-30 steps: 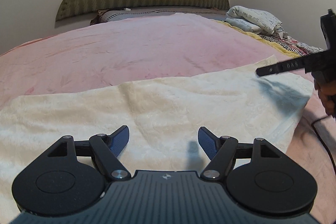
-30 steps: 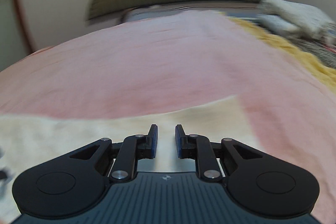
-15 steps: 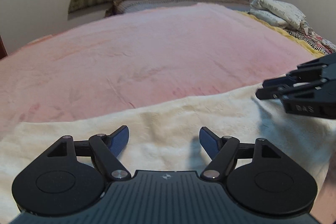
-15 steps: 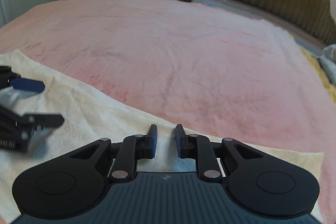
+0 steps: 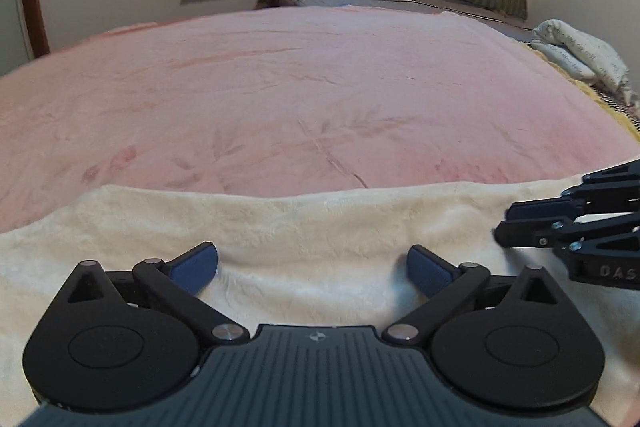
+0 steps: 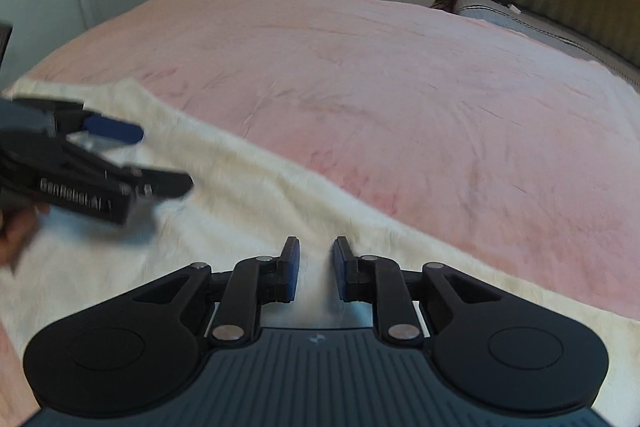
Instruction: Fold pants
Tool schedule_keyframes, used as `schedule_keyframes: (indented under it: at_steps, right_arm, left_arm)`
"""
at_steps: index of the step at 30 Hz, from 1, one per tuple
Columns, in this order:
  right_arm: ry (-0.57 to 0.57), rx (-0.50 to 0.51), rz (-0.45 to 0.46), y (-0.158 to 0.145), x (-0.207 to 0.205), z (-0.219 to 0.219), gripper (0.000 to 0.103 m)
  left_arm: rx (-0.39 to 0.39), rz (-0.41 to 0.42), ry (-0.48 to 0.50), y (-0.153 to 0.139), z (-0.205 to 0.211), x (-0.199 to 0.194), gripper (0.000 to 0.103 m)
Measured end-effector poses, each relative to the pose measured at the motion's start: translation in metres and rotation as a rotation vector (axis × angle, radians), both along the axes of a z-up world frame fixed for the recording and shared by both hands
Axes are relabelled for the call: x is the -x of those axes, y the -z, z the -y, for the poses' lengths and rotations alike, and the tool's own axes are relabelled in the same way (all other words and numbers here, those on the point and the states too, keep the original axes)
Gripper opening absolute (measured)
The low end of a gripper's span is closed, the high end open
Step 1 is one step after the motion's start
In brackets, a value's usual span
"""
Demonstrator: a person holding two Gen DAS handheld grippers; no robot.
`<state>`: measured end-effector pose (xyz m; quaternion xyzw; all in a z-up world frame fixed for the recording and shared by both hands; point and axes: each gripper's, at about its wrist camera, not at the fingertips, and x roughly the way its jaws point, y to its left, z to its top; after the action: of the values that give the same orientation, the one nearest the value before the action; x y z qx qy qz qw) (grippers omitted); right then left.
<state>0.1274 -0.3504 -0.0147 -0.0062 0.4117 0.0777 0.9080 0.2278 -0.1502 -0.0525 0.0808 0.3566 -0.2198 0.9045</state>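
Pants (image 5: 320,227), cream and fleecy, are lying flat on the pink blanket (image 5: 304,99), already doubled into a band. Left gripper (image 5: 312,263) is opening wider than a second ago, nothing between its pads, hovering just over the cloth. Right gripper (image 6: 316,267) is staying narrowly parted, empty, having swung over the band's near edge. Judgement: regrasp for the next fold is coming.

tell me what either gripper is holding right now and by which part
Nothing is held. The left gripper is opening wide over the cream pants, nothing between its pads. The right gripper has a narrow, empty gap.
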Motion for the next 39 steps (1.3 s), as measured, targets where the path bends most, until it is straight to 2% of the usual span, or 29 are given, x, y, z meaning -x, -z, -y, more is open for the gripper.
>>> schedule_keyframes:
  at_steps: [2,4,7,10,12,13,14,18,20,21,22,23,25,27,28,30,31,33,35,36,39]
  right_arm:
    - [0.033,-0.01,0.006,-0.005,0.0,0.0,0.018]
    - [0.049,0.027,0.036,-0.011,0.012,-0.005,0.019]
    - [-0.021,0.0,0.043,-0.016,0.032,-0.014,0.019]
    - [-0.031,0.035,0.012,-0.003,0.032,-0.019,0.019]
    - [0.003,-0.022,0.032,0.002,0.023,-0.009,0.02]
    - [0.037,-0.077,0.029,0.002,0.017,0.0,0.02]
    - [0.07,-0.092,0.033,0.002,0.013,0.005,0.02]
    - [0.119,-0.053,0.057,-0.005,0.027,0.004,0.024]
    - [0.144,-0.028,0.087,-0.009,0.049,0.009,0.039]
    - [0.173,-0.036,0.1,-0.01,0.062,0.015,0.044]
    - [0.21,-0.05,0.115,-0.011,0.076,0.024,0.06]
    - [0.257,-0.058,0.13,-0.01,0.092,0.035,0.071]
    - [0.364,-0.036,0.137,-0.005,0.119,0.061,0.072]
    - [0.5,-0.025,0.13,0.004,0.144,0.094,0.072]
    - [0.582,-0.047,0.143,0.005,0.159,0.111,0.072]
    - [0.739,-0.014,0.188,-0.002,0.183,0.126,0.072]
    - [0.77,-0.019,0.23,-0.007,0.195,0.126,0.074]
    - [0.74,-0.116,0.281,-0.011,0.207,0.121,0.074]
    - [0.594,-0.253,0.258,-0.003,0.201,0.108,0.073]
    - [0.536,-0.271,0.231,0.003,0.195,0.101,0.072]
    - [0.506,-0.101,0.211,0.012,0.184,0.085,0.072]
  left_arm:
    - [-0.016,0.035,0.009,-0.004,-0.002,0.012,0.098]
    - [-0.014,0.067,0.023,-0.008,-0.009,0.027,0.099]
    - [-0.014,0.112,0.016,-0.012,-0.019,0.044,0.1]
    - [-0.043,0.095,0.028,-0.004,-0.013,0.04,0.102]
    - [-0.063,0.066,0.009,0.002,-0.01,0.034,0.103]
    - [-0.036,0.063,-0.009,-0.001,-0.012,0.035,0.1]
    - [-0.015,0.057,-0.018,-0.005,-0.014,0.038,0.1]
    - [0.085,0.065,0.034,-0.014,-0.018,0.063,0.102]
    - [0.098,0.062,0.067,-0.01,-0.013,0.076,0.102]
    - [0.095,0.058,0.093,-0.005,-0.008,0.08,0.102]
    - [0.083,0.056,0.121,0.0,-0.004,0.083,0.102]
    - [0.044,0.066,0.147,0.009,0.004,0.085,0.103]
    - [0.001,0.117,0.16,0.013,0.011,0.093,0.103]
    - [0.011,0.11,0.169,0.015,0.01,0.092,0.103]
    - [0.023,0.101,0.168,0.015,0.008,0.09,0.103]
    - [0.035,0.093,0.168,0.017,0.006,0.088,0.103]
    - [0.03,0.096,0.169,0.018,0.005,0.088,0.103]
    - [0.023,0.099,0.169,0.018,0.006,0.089,0.103]
    - [0.028,0.096,0.169,0.017,0.006,0.088,0.103]
    - [0.029,0.095,0.17,0.017,0.006,0.088,0.103]
    - [0.03,0.095,0.17,0.018,0.005,0.087,0.103]
